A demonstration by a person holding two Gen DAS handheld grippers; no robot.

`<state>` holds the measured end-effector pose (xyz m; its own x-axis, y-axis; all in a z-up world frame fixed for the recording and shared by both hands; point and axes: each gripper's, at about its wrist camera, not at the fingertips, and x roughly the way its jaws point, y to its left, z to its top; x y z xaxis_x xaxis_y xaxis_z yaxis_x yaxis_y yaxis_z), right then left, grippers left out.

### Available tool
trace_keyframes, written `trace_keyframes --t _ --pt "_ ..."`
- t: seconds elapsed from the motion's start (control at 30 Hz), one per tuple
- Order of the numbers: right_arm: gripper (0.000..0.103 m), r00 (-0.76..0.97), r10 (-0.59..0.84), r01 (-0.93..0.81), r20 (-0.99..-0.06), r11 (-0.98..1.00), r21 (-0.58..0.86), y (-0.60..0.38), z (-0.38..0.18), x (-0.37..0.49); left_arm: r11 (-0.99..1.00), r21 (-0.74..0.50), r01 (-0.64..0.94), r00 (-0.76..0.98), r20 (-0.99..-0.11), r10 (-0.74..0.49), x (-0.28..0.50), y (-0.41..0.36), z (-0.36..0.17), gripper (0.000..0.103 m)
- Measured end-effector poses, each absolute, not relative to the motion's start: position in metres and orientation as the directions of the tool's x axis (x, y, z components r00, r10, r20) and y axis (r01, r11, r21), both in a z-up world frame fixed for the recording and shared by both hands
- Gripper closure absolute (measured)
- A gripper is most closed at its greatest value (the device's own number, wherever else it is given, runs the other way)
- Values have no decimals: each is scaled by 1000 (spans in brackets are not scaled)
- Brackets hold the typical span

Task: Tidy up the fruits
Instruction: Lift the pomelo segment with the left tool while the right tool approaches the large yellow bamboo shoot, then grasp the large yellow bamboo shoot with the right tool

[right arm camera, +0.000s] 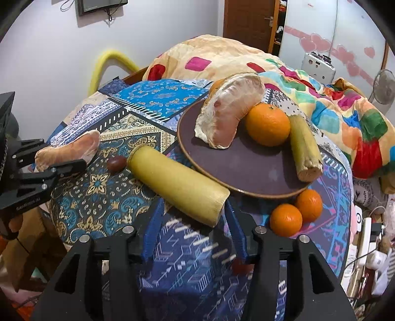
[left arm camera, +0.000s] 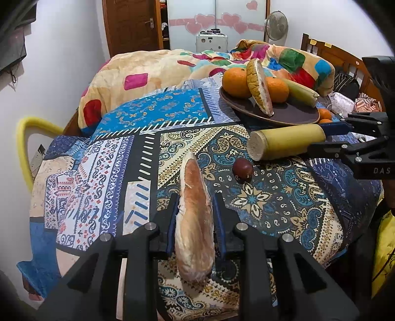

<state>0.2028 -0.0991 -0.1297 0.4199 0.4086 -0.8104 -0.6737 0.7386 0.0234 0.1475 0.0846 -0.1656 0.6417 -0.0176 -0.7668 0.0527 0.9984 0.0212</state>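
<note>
White walls [left arm camera: 61, 61]; brown wooden door [left arm camera: 130, 24]; frosted panels with pink hearts [left arm camera: 217, 19]; standing fan [left arm camera: 276, 24]; bed with patchwork blanket [right arm camera: 217, 56]; wooden headboard [left arm camera: 333, 54]; wall-mounted screen [right arm camera: 98, 6].

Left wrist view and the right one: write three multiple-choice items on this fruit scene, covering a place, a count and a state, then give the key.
1. The small dark-red fruit lies:
A. on the floor
B. on the patterned cloth, between the pomelo segment and the loose sugarcane piece
C. on a chair

2. Oranges lying off the brown plate, beside its rim:
A. none
B. two
C. four

3. The left gripper is:
A. empty, jaws wide apart
B. closed on the pomelo segment
C. closed on a banana

Key: 1 B, it sits on the cloth with the segment on one side and the cane on the other. 2 B, a pair of oranges rests on the cloth by the rim. 3 B, the segment stands on edge between the jaws.
</note>
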Motion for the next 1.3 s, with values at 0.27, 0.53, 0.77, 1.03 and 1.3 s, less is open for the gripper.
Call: trace_keyframes --t 0.27,0.53,0.77,1.03,1.3 --pt "54 431 430 -685 -793 729 22 -100 -124 200 998 12 54 651 -758 -26 148 86 -166 78" --pt "51 472 420 -707 -775 706 -48 -85 -117 205 998 24 61 685 -729 -24 128 82 -149 79" --pt "42 398 427 -738 -812 675 -6 -82 -127 210 998 17 66 685 -728 -33 124 86 -146 80" --pt "61 328 391 -770 -860 638 -4 -86 -131 185 998 6 63 695 -718 -39 121 86 -144 80" --pt "63 350 442 -755 -826 655 31 -80 -117 185 997 6 71 710 -702 -46 119 84 -134 80"
